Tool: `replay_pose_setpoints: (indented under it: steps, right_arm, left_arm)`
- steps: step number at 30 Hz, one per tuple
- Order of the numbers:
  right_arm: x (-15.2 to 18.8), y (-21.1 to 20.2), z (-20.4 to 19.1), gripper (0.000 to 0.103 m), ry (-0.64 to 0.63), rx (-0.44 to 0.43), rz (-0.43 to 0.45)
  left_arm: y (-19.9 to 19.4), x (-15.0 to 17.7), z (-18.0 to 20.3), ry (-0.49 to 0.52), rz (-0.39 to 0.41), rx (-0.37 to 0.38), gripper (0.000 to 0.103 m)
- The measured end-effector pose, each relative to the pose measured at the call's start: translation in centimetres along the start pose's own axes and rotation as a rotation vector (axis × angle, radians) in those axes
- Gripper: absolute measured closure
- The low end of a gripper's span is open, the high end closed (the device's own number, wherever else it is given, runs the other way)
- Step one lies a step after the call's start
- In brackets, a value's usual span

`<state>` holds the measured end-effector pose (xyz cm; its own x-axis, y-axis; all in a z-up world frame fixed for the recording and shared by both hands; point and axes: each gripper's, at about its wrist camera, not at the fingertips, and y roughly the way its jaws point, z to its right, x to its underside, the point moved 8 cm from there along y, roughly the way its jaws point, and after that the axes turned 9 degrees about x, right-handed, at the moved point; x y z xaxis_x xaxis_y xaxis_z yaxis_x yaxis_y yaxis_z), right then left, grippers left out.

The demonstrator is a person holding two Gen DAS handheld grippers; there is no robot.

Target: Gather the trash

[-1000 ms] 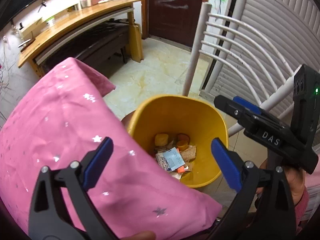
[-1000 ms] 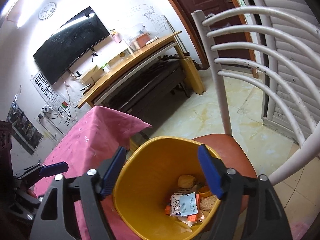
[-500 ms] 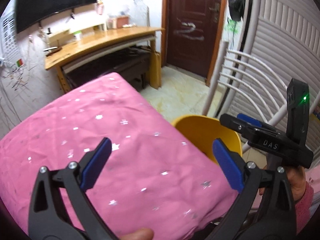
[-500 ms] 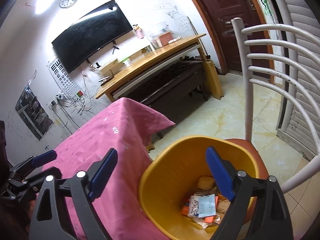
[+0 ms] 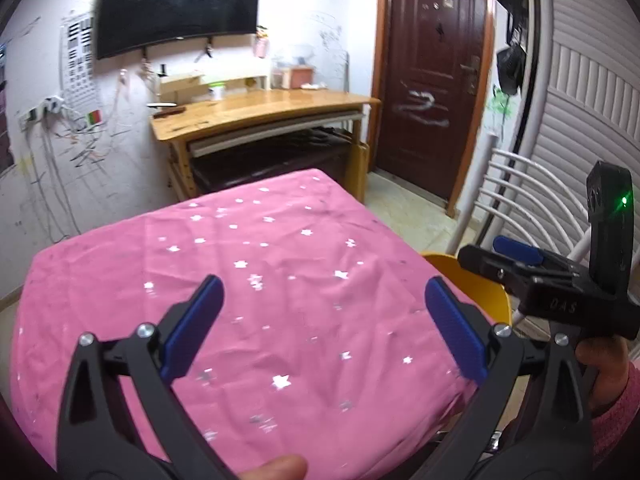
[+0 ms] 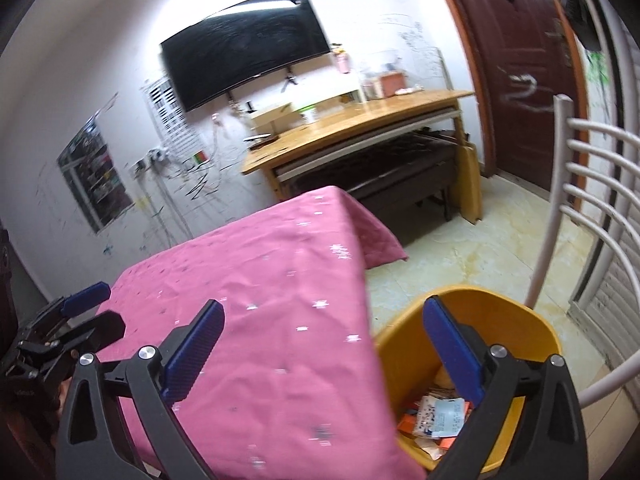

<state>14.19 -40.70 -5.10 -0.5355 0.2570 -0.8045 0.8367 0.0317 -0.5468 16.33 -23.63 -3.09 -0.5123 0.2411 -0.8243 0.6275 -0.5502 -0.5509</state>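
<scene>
A yellow bin (image 6: 500,312) stands on a chair seat at the table's right edge, with paper wrappers and food scraps (image 6: 436,416) in its bottom. In the left wrist view only the yellow bin's rim (image 5: 476,280) shows past the pink cloth. My left gripper (image 5: 320,328) hangs open over the pink star-patterned tablecloth (image 5: 248,280), nothing between its fingers. My right gripper (image 6: 320,348) is opening, jaws wide and nothing between them; its right finger (image 6: 452,348) lies over the bin, its left over the cloth. Each gripper appears in the other's view: right gripper (image 5: 532,276), left gripper (image 6: 68,324).
A white metal chair back (image 6: 592,184) rises behind the bin. A wooden desk (image 5: 260,112) stands against the far wall under a dark screen (image 5: 176,4), beside a brown door (image 5: 432,76). Tiled floor (image 6: 472,248) lies between desk and chair. A person's hand (image 5: 604,372) holds the right gripper.
Both grippers have pulled back and up from over the bin toward the table, tilting upward. The right gripper's jaws have widened. The bin has slid to the right edge of both views.
</scene>
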Motion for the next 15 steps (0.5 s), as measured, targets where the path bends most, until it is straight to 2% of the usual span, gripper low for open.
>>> replay_pose_setpoints:
  steps: [6, 15]
  right_arm:
    - [0.1, -0.7, -4.1, 0.009, -0.074, -0.024, 0.012]
    - [0.7, -1.0, -8.8, 0.008, -0.153, -0.051, 0.019]
  left_arm:
    - [-3.2, 0.4, -2.3, -0.021, 0.056, -0.049, 0.006]
    - [-6.4, 1.3, -5.3, -0.052, 0.099, -0.112, 0.006]
